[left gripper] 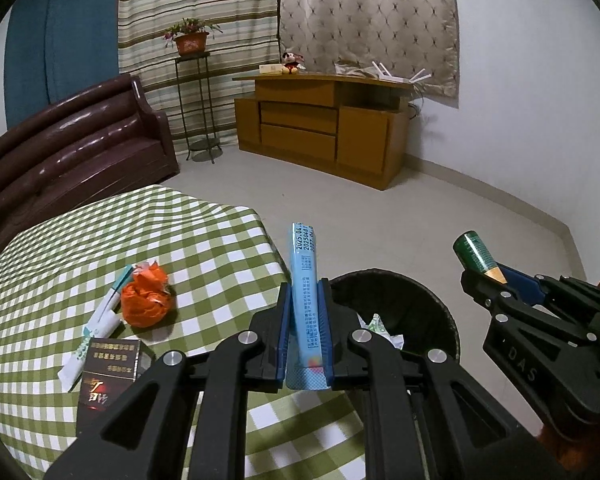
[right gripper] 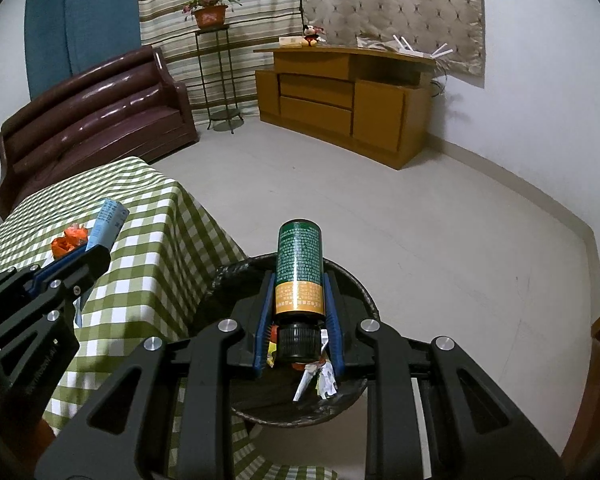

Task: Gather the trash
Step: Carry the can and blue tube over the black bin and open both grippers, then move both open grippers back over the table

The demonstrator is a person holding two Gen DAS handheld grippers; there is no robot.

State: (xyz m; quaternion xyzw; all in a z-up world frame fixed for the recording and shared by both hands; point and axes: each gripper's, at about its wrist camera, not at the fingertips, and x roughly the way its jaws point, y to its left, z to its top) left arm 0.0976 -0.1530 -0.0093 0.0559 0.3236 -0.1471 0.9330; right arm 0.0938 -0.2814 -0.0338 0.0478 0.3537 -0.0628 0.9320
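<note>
The left hand-held gripper [left gripper: 305, 320] is clamped on a blue tube [left gripper: 305, 292] beside the black bin [right gripper: 300, 408]; the right hand-held gripper [right gripper: 299, 316] pinches a green bottle [right gripper: 299, 268] above the bin, hiding most of the trash inside.

The light blue tube [left gripper: 305, 304] carries printed dates near its top end: "2025.04." on the first line, "2025040" below it and "2027.04" on the third, each cut off at the tube's edge; the small print lower down is too fine to read. The right gripper [left gripper: 485, 276] bears the raised letters "DAS" on its black body. The dark box [left gripper: 108, 376] near the tube shows gold Chinese characters, unreadable here, as is the green can's [right gripper: 299, 268] white print.
</note>
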